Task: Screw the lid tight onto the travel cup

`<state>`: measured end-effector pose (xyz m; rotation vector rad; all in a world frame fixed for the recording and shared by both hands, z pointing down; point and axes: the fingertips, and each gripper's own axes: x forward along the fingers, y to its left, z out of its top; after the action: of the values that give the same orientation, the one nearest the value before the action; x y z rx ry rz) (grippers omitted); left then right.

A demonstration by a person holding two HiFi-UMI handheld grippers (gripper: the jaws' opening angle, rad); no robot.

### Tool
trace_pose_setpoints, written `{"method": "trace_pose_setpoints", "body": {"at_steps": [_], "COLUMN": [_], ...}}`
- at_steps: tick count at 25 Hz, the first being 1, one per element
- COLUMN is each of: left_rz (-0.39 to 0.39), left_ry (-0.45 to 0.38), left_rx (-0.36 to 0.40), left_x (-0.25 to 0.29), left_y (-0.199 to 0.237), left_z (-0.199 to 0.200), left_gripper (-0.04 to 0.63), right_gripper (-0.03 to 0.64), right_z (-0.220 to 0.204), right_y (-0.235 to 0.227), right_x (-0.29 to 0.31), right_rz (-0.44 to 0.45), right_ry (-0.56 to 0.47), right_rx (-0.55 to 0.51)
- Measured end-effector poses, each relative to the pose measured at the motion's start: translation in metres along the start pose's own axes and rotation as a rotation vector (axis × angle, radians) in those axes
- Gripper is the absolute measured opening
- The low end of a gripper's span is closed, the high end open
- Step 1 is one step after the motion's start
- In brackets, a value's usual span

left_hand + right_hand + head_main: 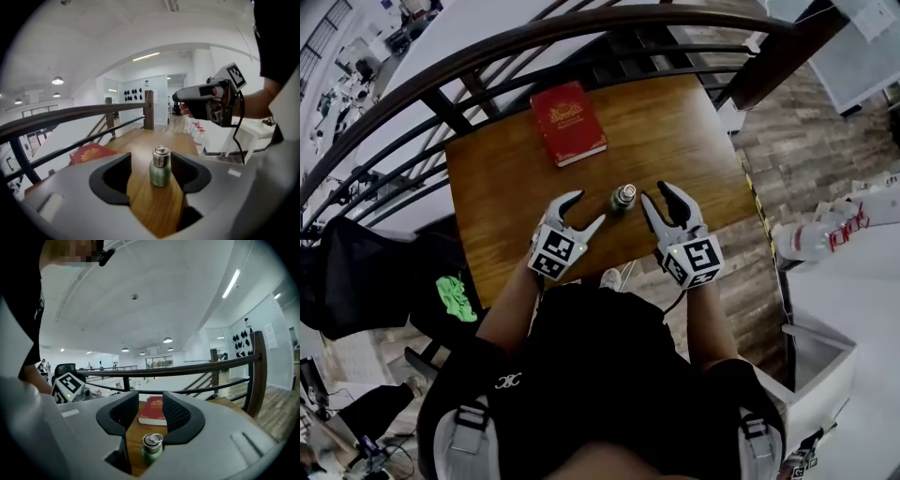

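A small green travel cup (pixel 622 198) with a steel lid stands upright near the front edge of the wooden table (pixel 684 131). It stands between my two grippers. My left gripper (pixel 589 208) is open just left of it; in the left gripper view the cup (pixel 159 167) shows in the gap between the jaws (pixel 151 159), no pad touching it. My right gripper (pixel 656 192) is open just right of the cup. In the right gripper view the cup (pixel 152 447) sits low beside the right jaw, clear of the pads (pixel 150 399). The lid sits on the cup.
A red book (pixel 568 122) lies flat at the table's far side. A dark curved railing (pixel 534 37) runs round the table's far and left edges. Plastic bottles (pixel 825 234) lie on the floor at the right, and a white box (pixel 820 366) stands nearer me.
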<state>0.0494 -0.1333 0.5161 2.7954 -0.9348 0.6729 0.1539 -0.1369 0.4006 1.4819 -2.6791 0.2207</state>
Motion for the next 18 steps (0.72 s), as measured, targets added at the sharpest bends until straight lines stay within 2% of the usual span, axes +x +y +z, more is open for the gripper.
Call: {"method": "trace_pose_setpoints", "body": {"at_steps": [6, 10, 13, 18], "left_rz": [-0.089, -0.167, -0.210, -0.228], "left_ry": [0.039, 0.021, 0.035, 0.086], "left_rx": [-0.048, -0.001, 0.023, 0.038], "left_x": [0.034, 0.049, 0.063, 0.088], "left_y": [-0.013, -0.030, -0.035, -0.032], "left_z": [-0.030, -0.033, -0.041, -0.065], "left_gripper": [0.301, 0.305, 0.309, 0.347], "right_gripper": [0.152, 0.186, 0.193, 0.209], "right_z": [-0.036, -0.053, -0.070, -0.100], "right_y": [0.000, -0.001, -0.002, 0.005], "right_x": [0.012, 0.017, 0.024, 0.033], "right_rz": [0.052, 0.112, 0.149, 0.242], "right_ry": [0.083, 0.141, 0.220, 0.351], "right_rx": [0.020, 0.027, -0.020, -0.108]}}
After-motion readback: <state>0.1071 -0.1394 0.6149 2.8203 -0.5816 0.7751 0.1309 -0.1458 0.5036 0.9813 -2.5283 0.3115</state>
